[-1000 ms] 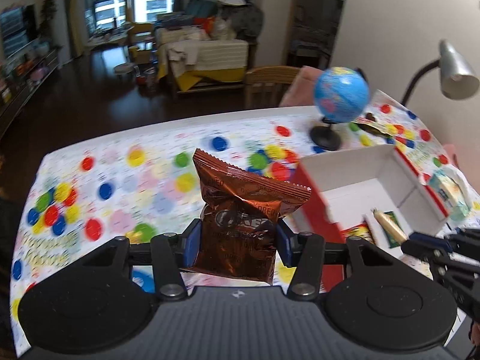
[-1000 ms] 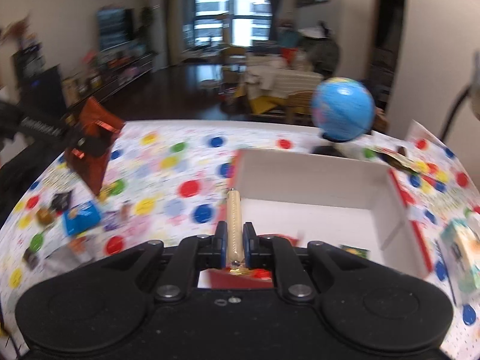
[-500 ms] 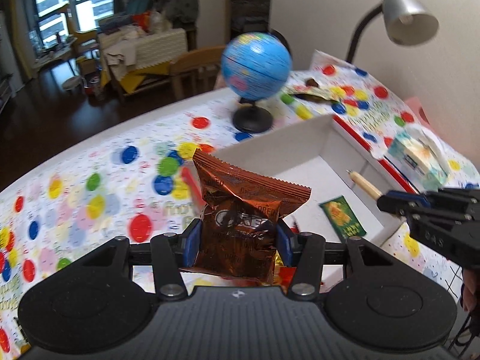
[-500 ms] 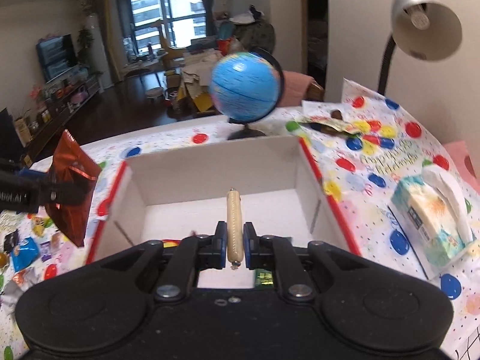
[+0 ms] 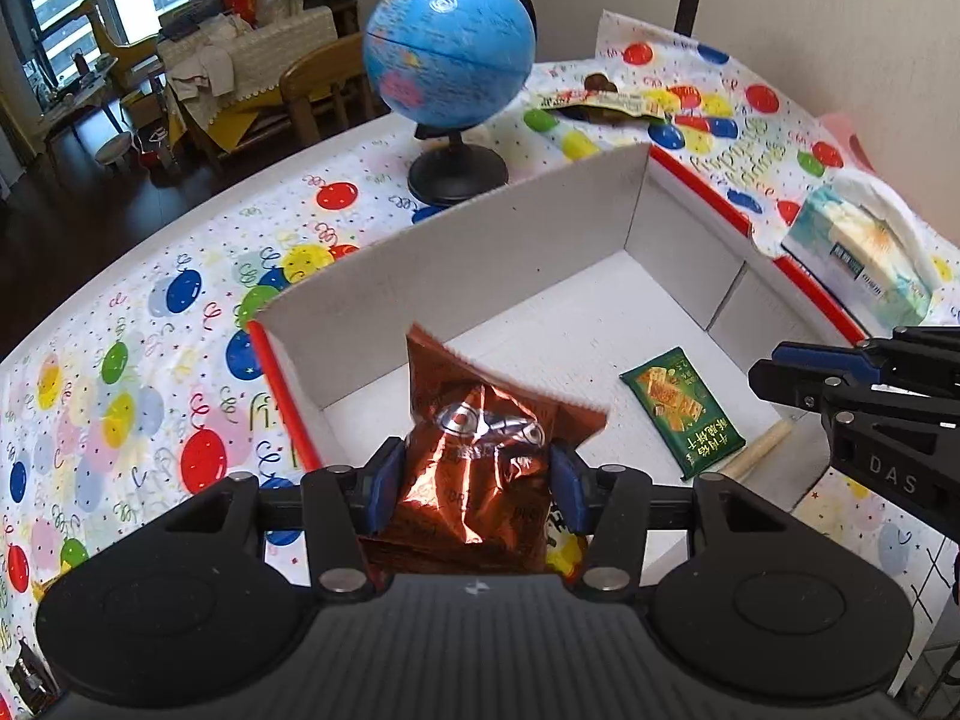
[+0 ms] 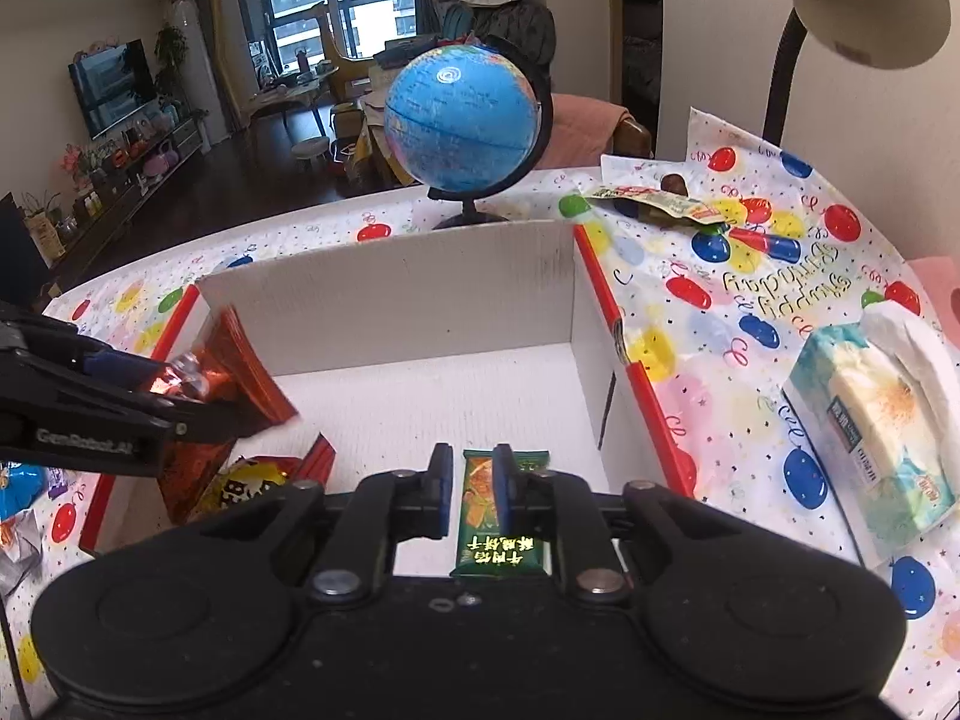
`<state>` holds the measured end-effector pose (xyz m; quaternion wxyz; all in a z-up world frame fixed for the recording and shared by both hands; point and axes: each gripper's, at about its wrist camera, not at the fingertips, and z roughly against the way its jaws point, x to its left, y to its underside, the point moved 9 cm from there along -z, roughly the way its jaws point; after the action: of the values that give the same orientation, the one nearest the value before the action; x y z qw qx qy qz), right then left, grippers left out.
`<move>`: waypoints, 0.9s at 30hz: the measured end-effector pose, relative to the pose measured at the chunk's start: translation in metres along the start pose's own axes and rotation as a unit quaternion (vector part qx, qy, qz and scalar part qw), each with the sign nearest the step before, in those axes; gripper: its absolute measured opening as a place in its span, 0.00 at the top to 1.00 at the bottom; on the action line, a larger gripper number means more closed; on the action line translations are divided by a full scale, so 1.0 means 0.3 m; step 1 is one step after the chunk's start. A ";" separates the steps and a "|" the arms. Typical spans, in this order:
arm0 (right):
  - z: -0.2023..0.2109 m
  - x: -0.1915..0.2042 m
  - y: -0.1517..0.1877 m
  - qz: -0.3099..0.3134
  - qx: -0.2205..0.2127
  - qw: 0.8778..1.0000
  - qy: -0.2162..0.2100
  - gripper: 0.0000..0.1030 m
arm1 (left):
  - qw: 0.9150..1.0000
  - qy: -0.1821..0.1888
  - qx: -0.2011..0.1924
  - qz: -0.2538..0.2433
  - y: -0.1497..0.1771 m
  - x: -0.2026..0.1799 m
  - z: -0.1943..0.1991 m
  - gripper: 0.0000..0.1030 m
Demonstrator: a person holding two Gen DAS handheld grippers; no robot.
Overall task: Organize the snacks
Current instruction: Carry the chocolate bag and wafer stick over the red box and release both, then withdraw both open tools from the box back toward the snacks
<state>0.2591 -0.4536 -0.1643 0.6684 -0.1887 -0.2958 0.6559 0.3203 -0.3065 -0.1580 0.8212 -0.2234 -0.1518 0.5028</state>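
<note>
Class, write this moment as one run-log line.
left gripper: shut on copper foil snack bag over white cardboard box | right gripper: jaws just opening, nothing gripped | tan sausage stick: in box

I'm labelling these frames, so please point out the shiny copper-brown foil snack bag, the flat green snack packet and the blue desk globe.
Copper-brown foil snack bag (image 5: 480, 468): left wrist view, on its crinkled front.
Flat green snack packet (image 5: 684, 405): left wrist view, on its printed face.
Blue desk globe (image 6: 459, 123): right wrist view, on the sphere's middle.
</note>
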 end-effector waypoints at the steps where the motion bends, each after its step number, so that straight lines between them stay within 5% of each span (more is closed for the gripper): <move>1: -0.002 -0.005 0.002 -0.004 0.001 1.000 -0.003 0.82 | 1.000 0.000 0.003 0.001 0.000 -0.006 -0.006 0.50; 13: 0.005 -0.045 0.016 -0.052 -0.008 0.998 -0.029 0.74 | 1.000 0.016 -0.003 0.025 0.008 -0.002 0.017 0.32; 20: 0.056 -0.039 0.007 -0.074 -0.040 0.996 -0.035 0.45 | 0.998 0.028 -0.021 0.048 0.034 0.037 0.097 0.31; 27: 0.112 0.014 -0.007 -0.076 -0.062 0.994 -0.043 0.34 | 0.995 0.045 -0.047 0.072 0.076 0.087 0.193 0.26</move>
<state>0.2389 -0.4540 -0.1370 0.6902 -0.1787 -0.3778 0.5907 0.2874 -0.2618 -0.1198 0.7773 -0.2943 -0.1215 0.5426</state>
